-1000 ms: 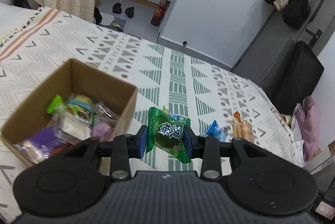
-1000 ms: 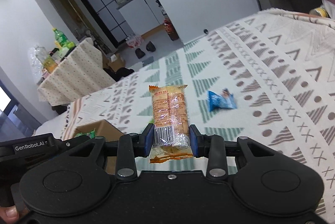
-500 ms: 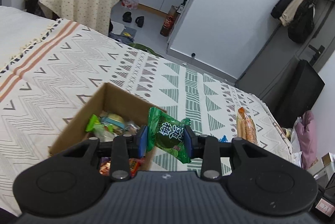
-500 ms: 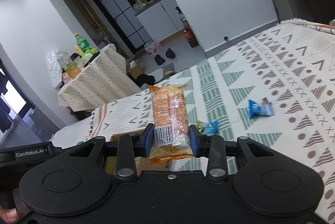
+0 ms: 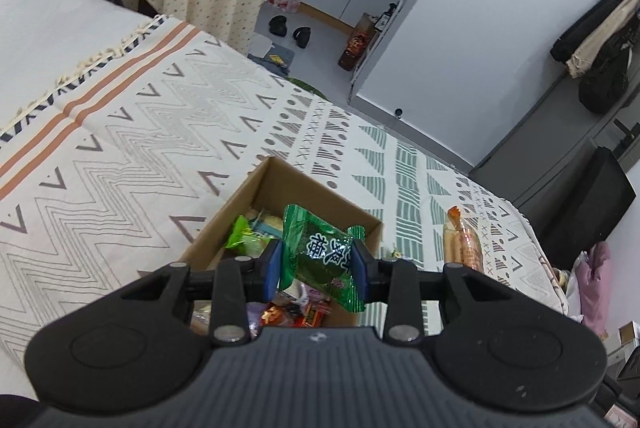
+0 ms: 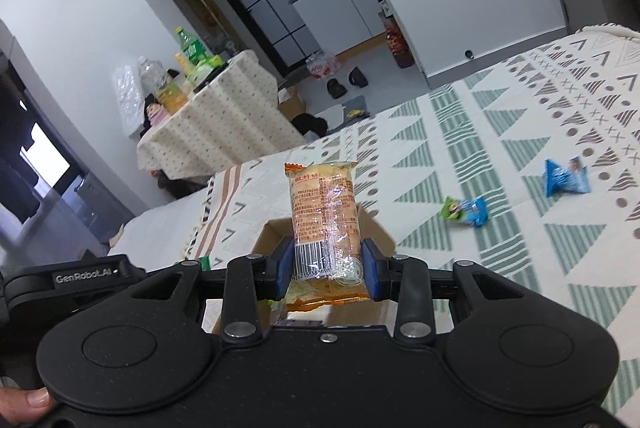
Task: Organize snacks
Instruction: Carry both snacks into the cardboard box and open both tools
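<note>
Over the bed's patterned blanket (image 5: 120, 155), your left gripper (image 5: 316, 266) has its fingers clamped on the green candy packet (image 5: 320, 254), which sits directly above the open cardboard box (image 5: 280, 183) lying toward the near edge of the blanket. The box's mouth is right below and just ahead of those fingers, already holding a pile of wrapped snacks (image 5: 248, 236). Your right gripper (image 6: 326, 270) is pinched on the lower end of the orange biscuit pack (image 6: 324, 211), whose long axis stands upright, pointing away from the fingers. The box (image 6: 272, 236) shows just behind that pack, so this hand looks a little short of the opening. The left is the nearer one: judging from this, releasing it first should drop the packet inside. Two blue wrapped candies (image 6: 566, 177) remain loose on the blanket, well off to the right of the box.
</note>
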`<state>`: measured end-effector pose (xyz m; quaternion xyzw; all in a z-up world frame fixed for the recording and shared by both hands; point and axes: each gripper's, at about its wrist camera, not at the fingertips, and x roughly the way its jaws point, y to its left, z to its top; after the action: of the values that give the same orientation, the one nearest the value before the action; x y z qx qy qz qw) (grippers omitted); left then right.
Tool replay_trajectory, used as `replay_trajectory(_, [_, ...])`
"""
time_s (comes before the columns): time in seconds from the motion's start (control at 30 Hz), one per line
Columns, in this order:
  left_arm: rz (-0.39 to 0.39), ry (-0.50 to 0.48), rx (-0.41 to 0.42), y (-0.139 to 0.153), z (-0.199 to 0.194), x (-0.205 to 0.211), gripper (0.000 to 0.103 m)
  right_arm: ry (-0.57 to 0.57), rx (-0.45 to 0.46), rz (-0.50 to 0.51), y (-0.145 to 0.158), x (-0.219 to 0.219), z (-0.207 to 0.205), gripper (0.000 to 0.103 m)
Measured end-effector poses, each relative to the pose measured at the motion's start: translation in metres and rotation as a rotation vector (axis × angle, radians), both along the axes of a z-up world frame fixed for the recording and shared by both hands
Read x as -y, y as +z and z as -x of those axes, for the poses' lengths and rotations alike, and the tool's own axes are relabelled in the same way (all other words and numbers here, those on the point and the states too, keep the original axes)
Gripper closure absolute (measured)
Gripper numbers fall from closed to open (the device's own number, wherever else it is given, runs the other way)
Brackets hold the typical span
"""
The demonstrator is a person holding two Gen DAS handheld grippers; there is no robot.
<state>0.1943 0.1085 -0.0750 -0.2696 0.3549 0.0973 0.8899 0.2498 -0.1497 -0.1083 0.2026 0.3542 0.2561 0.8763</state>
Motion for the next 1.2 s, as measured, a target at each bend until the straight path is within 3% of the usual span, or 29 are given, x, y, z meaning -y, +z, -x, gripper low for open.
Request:
replay_trajectory(0.4, [0.062, 0.047, -0.054, -0.034, -0.008, -0.023, 0.066, 0.034, -0.048, 0.061, -0.015, -0.040, 0.004, 0.068])
replay_trajectory(0.53, [0.045, 0.079, -0.070, -0.036, -0.007, -0.030, 0.060, 0.046, -0.063, 0.074, -0.020, -0.049, 0.005, 0.068])
replay_trajectory(0.7, [0.060, 0.098, -0.048, -0.033, -0.003, -0.038, 0.044, 0.063, -0.081, 0.081, -0.027, -0.060, 0.009, 0.068])
replay_trajectory(0.87, [0.062, 0.108, -0.035, -0.030, 0.001, -0.040, 0.039, 0.072, -0.098, 0.086, -0.033, -0.070, 0.012, 0.067])
replay_trajectory(0.97, [0.059, 0.104, -0.034, -0.028, 0.001, -0.040, 0.038, 0.083, -0.117, 0.094, -0.037, -0.073, 0.013, 0.061])
replay_trajectory(1.2, [0.024, 0.079, -0.036, -0.021, 0.002, -0.027, 0.027, 0.035, -0.102, 0.075, -0.027, -0.049, 0.013, 0.056])
